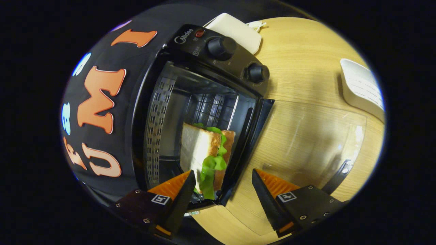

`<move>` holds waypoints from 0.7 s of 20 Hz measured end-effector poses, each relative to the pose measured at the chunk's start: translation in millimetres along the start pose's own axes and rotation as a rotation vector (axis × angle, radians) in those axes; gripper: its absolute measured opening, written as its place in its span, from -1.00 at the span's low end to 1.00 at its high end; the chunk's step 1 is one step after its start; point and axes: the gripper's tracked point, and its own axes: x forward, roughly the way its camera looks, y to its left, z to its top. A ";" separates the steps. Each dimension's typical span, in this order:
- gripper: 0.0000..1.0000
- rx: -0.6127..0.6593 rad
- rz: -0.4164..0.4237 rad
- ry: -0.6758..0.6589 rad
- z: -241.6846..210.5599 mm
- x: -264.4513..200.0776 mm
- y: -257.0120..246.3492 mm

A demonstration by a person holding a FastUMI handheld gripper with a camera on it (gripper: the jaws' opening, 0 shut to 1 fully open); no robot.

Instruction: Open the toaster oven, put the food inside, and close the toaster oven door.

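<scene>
We hold the gripper (223, 195) rolled on its side, so the scene reads tilted; its jaws stand well apart with nothing between them but bare table (306, 88) and the edge of the oven's mouth; neither finger touches anything. Just ahead of the jaws sits the toaster oven (190, 112), its cavity open toward us; the glass door (313, 143) is swung fully down and lies flat over the wood beyond the right-hand finger, its dark handle (337, 177) near that finger's base. The sandwich (207, 153), white bread with toasted crust and green lettuce hanging out, rests inside the cavity, just beyond the tip of the left-hand finger; whether the finger grazes the lettuce we cannot tell. Past the cavity we see the control panel with two dark knobs (221, 47) and a small red lamp (199, 33). Well beyond the jaws, a white container (361, 88) lies on the table, and another pale object (235, 30) sits behind the oven.
</scene>
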 end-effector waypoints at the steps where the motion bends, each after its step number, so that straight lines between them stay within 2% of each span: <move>1: 0.97 -0.032 -0.007 0.003 0.2 -10.0 -5.1; 6: 0.97 -0.246 0.017 0.055 -4.6 -63.2 -21.4; 10: 0.97 -0.360 0.112 0.127 -28.8 -104.3 -11.6; 12: 0.97 -0.513 0.104 0.140 -37.6 -121.1 -20.7; 14: 0.96 -0.711 0.054 0.137 -40.4 -131.1 -40.3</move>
